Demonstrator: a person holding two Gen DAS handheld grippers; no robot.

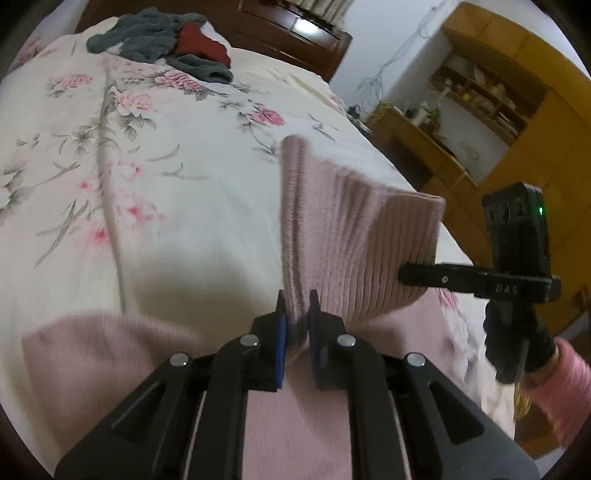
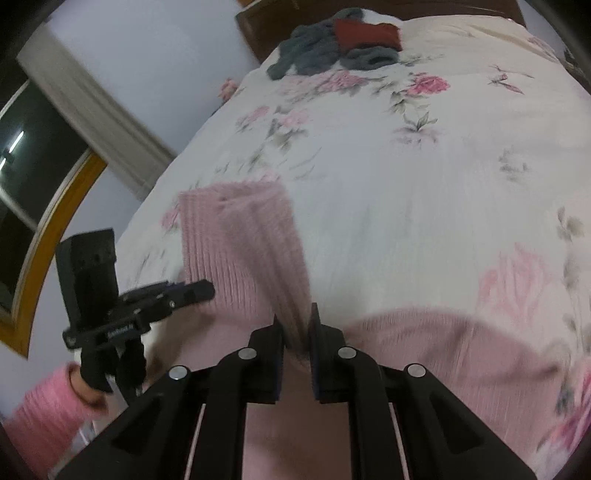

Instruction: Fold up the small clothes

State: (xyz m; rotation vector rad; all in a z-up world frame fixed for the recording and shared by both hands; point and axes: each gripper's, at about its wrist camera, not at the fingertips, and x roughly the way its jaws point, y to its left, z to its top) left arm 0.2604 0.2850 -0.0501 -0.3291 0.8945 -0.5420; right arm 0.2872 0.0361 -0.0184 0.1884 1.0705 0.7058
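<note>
A pink ribbed knit garment (image 1: 354,236) is lifted off the bed (image 1: 147,184) by its ribbed edge, held up between both tools. In the left wrist view the left gripper (image 1: 298,314) has its fingers (image 1: 281,332) clamped on a bunched fold of the knit, which rises straight out of the narrow gap between the blue pads and fans to the right. At the far side of that raised panel the right gripper (image 1: 417,275) comes in from the right, its black tip pressed into the fabric's lower corner, with a pink sleeve (image 1: 561,384) behind the handle. The right wrist view shows the same from the other end: the right tool's fingers (image 2: 277,339) are closed tight on a gathered ridge of the pink knit, and the cloth stretches leftward to the left tool, whose tip touches the panel's edge. The rest of the garment sags below both tools and lies on the floral bedspread close to the cameras; motion blur makes it hard to tell exactly where it ends. Well apart, near the dark wooden headboard (image 1: 306,33), lies a pile of grey and red clothes (image 1: 166,40).
</note>
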